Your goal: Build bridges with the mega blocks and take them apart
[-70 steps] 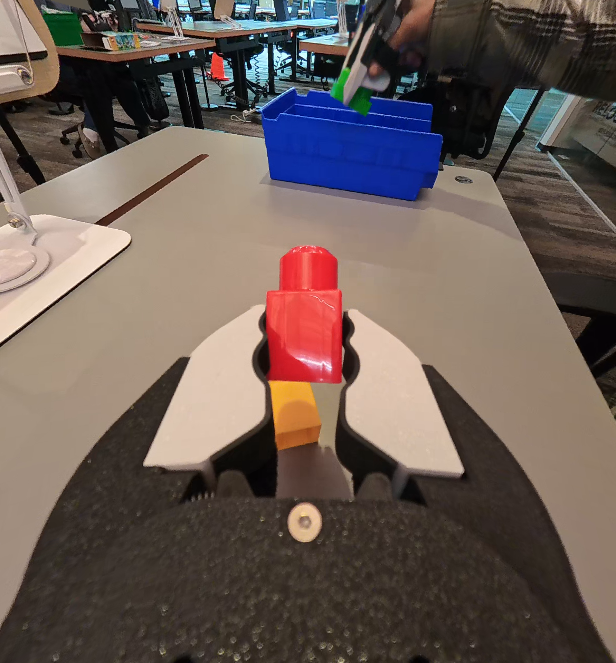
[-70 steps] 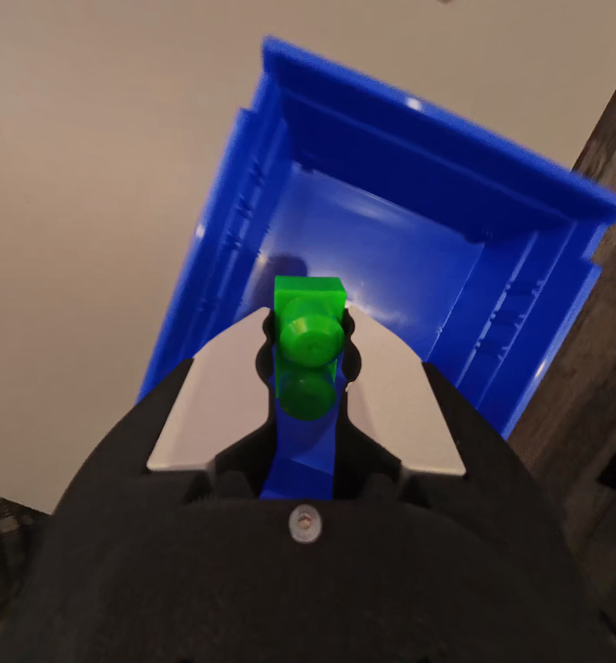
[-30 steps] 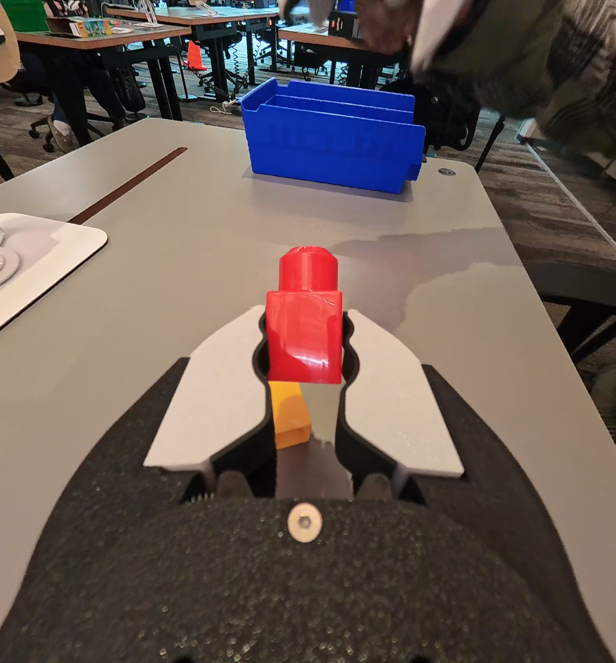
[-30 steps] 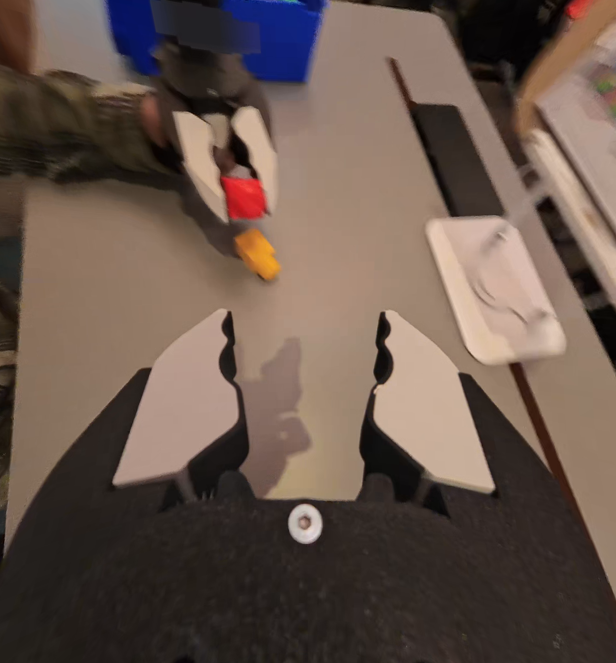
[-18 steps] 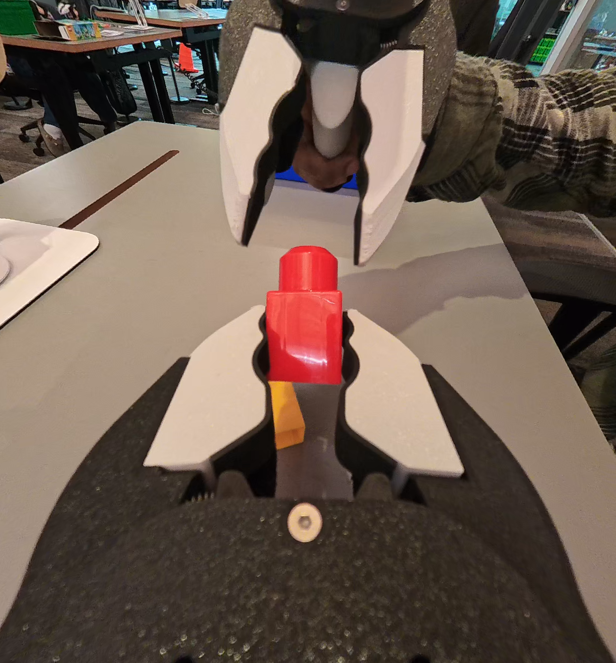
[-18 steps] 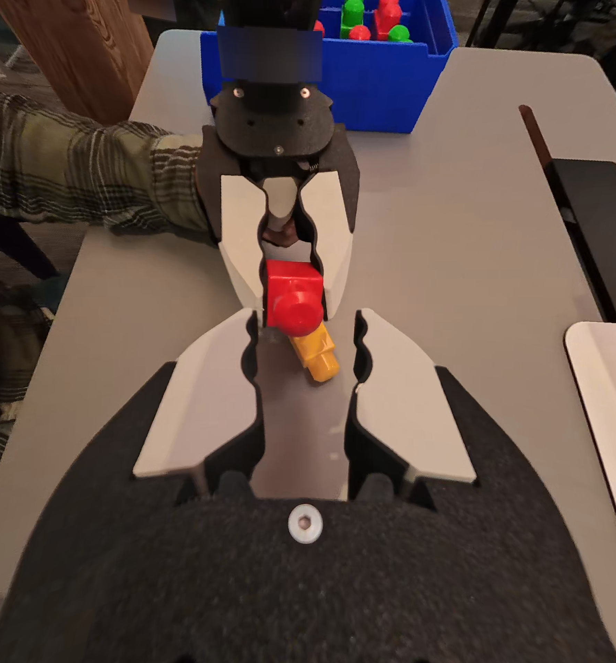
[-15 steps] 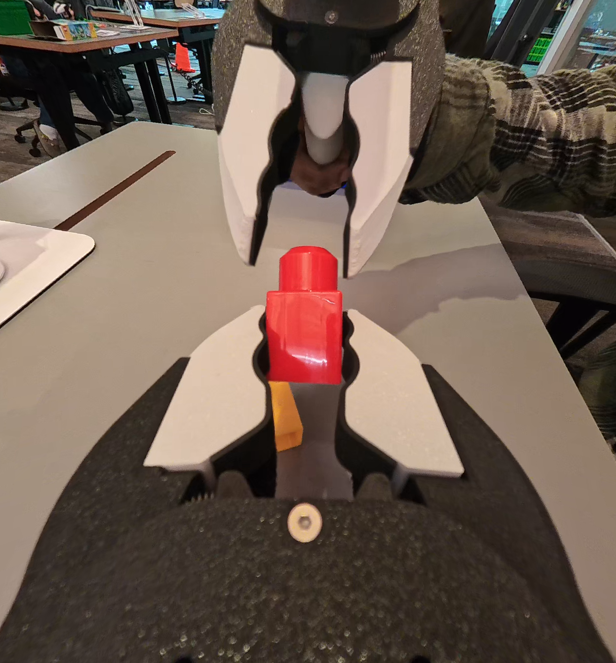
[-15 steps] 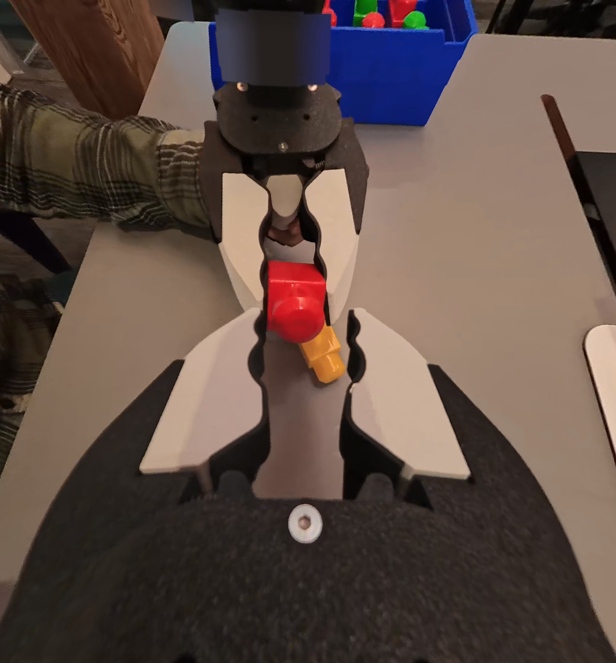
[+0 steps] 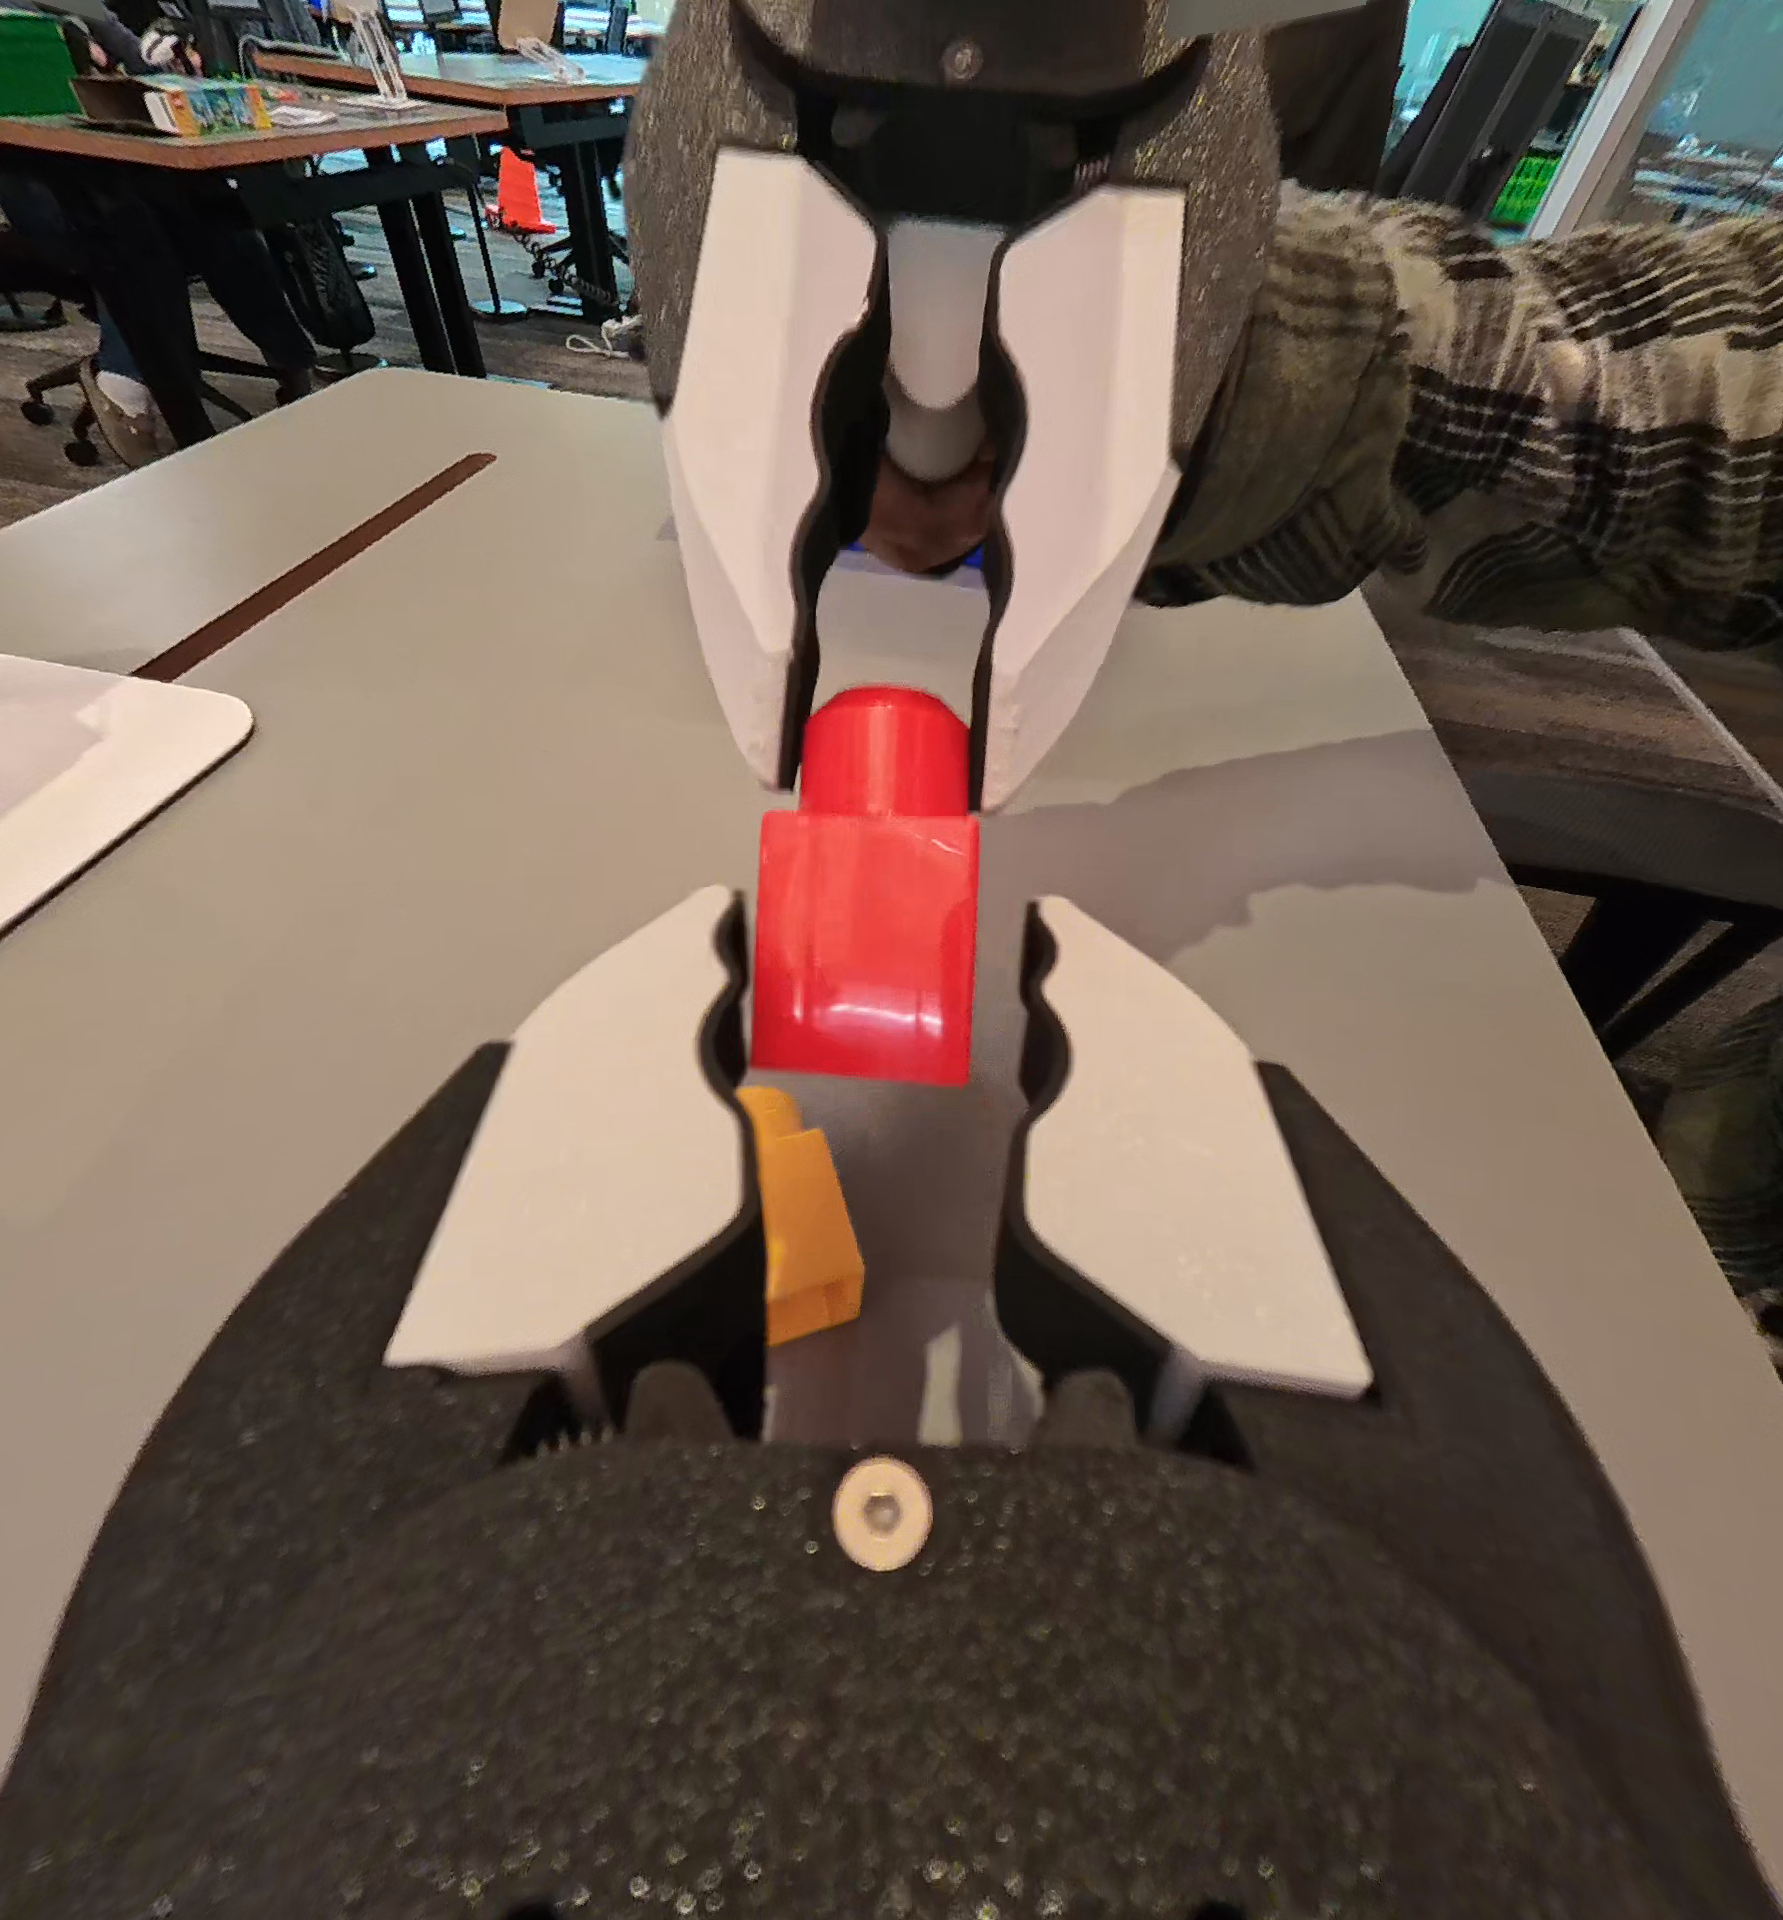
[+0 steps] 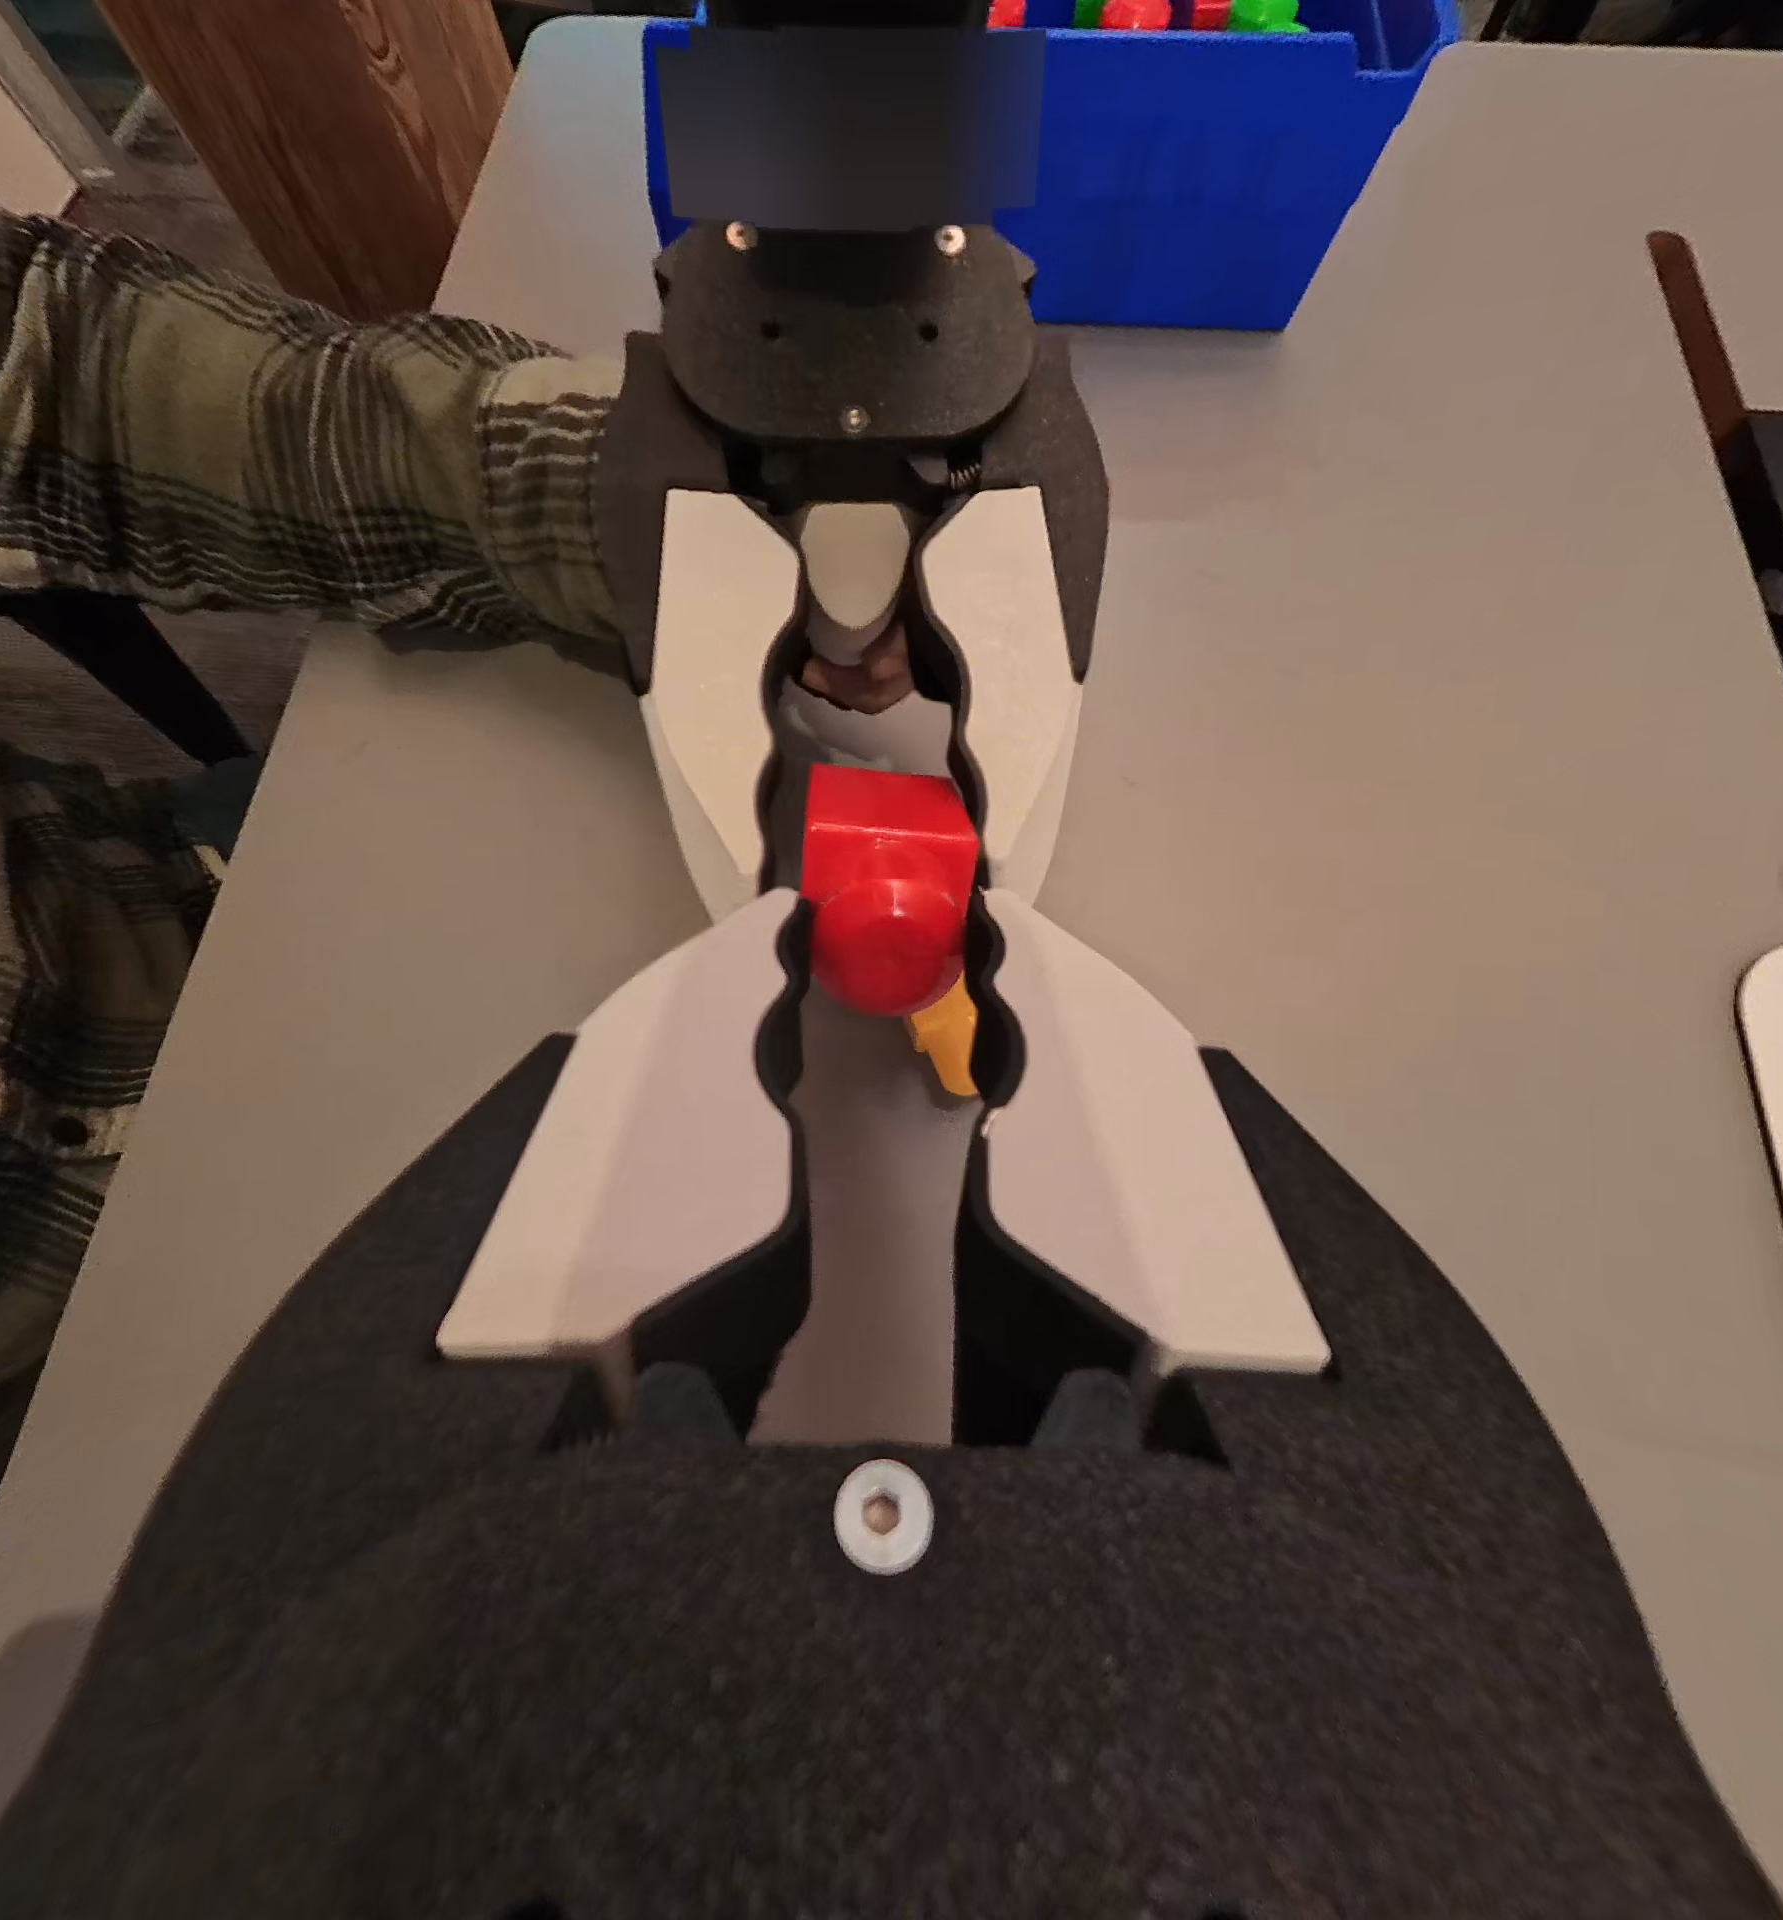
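Two hand-held grippers meet nose to nose over the grey surface (image 9: 430, 852), and the red block (image 9: 866, 945) sits right between them. The right hand-held gripper (image 10: 885, 935) has its white fingers pressed on both sides of the block's round stud, clamped on it; the left wrist view shows those fingertips (image 9: 762, 707) hugging the stud from either side. The left hand-held gripper (image 9: 879, 925) is spread: there is a clear gap between its right finger and the block's square body, while its left finger sits at the block's edge, contact hard to judge. The red block is held off the surface, stud pointing away from the left hand-held gripper.

Below the red block, an orange block (image 9: 799, 1226) lies on its side on the surface, tucked against the left hand-held gripper's left finger in that view; from the right wrist view only its stud end (image 10: 944, 1044) peeks out under the red block.

Beyond the red block, behind the left hand-held gripper, a blue bin (image 10: 1178, 208) stands on the surface with red and green blocks inside. A plaid sleeve (image 10: 243, 468) reaches in to the left hand-held gripper. A white tray (image 9: 66, 748) lies off to the side of the red block.
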A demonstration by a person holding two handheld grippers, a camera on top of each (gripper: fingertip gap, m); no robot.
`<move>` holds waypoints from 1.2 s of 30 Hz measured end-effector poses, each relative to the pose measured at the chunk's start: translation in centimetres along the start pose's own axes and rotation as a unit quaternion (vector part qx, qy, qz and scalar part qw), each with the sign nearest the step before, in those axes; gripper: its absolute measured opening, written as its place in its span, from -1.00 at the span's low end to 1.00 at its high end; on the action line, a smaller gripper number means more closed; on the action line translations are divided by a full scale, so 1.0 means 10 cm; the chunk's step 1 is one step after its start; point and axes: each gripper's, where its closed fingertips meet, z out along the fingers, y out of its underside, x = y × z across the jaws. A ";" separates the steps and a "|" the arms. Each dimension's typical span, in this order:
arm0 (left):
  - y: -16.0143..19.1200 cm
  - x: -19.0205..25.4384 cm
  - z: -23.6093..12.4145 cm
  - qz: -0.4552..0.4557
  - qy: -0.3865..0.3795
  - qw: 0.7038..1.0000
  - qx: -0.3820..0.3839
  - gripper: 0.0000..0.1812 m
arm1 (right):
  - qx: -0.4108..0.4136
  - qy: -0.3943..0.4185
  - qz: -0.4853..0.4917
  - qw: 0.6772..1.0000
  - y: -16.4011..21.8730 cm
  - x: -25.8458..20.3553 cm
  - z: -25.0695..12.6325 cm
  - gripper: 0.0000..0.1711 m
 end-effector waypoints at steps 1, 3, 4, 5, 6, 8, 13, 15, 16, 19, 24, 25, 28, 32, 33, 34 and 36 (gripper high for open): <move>0.01 -0.01 0.01 0.000 -0.005 1.000 -0.006 -0.35 | 0.002 0.002 0.003 1.000 0.00 0.01 -0.04 -0.67; 0.04 -0.03 0.03 0.001 -0.012 1.000 -0.013 -0.24 | 0.005 0.017 0.012 1.000 0.00 0.05 -0.16 -0.67; 0.05 -0.04 0.03 0.002 -0.017 1.000 -0.015 -0.21 | 0.002 0.029 0.016 0.999 0.02 0.08 -0.25 -0.67; 0.05 -0.05 0.03 0.004 -0.022 1.000 -0.015 -0.19 | -0.001 0.042 0.019 0.999 0.04 0.11 -0.36 -0.67; 0.04 -0.05 0.01 0.004 -0.024 1.000 -0.012 -0.17 | -0.005 0.057 0.025 0.998 0.08 0.14 -0.50 -0.67; 0.01 -0.06 -0.03 0.001 -0.026 1.000 -0.005 -0.15 | -0.025 0.094 0.041 0.994 0.23 0.20 -0.86 -0.67; -0.03 -0.09 -0.11 -0.002 -0.035 0.999 0.006 -0.13 | -0.092 0.217 0.123 0.964 0.84 0.36 -2.15 -0.67; -0.04 -0.10 -0.12 -0.002 -0.035 0.999 0.008 -0.13 | -0.121 0.265 0.168 0.942 1.15 0.35 -2.70 -0.67; -0.04 -0.09 -0.12 -0.002 -0.034 0.999 0.007 -0.13 | -0.136 0.288 0.190 0.929 1.33 0.33 -2.96 -0.67; -0.04 -0.09 -0.11 -0.002 -0.032 0.999 0.004 -0.15 | -0.175 0.329 0.263 0.890 1.89 0.19 -3.52 -0.67; -0.01 -0.08 -0.08 -0.001 -0.029 1.000 -0.001 -0.18 | -0.266 0.324 0.373 0.828 2.89 -0.16 -3.85 -0.67; 0.00 -0.08 -0.08 -0.002 -0.029 1.000 -0.002 -0.18 | -0.283 0.319 0.387 0.818 3.05 -0.22 -3.86 -0.67; 0.02 -0.09 -0.07 -0.005 -0.027 1.000 -0.006 -0.20 | -0.315 0.297 0.419 0.798 3.41 -0.33 -3.79 -0.67; 0.05 -0.10 -0.06 -0.007 -0.026 1.000 -0.010 -0.22 | -0.349 0.273 0.439 0.782 3.71 -0.39 -3.67 -0.66; 0.05 -0.10 -0.06 -0.007 -0.026 1.000 -0.011 -0.22 | -0.355 0.268 0.441 0.779 3.77 -0.40 -3.65 -0.66; 0.06 -0.10 -0.06 -0.007 -0.025 1.000 -0.012 -0.22 | -0.358 0.264 0.441 0.779 3.80 -0.40 -3.62 -0.66; 0.06 -0.10 -0.06 -0.008 -0.024 1.000 -0.013 -0.22 | -0.357 0.260 0.442 0.781 3.84 -0.40 -3.59 -0.66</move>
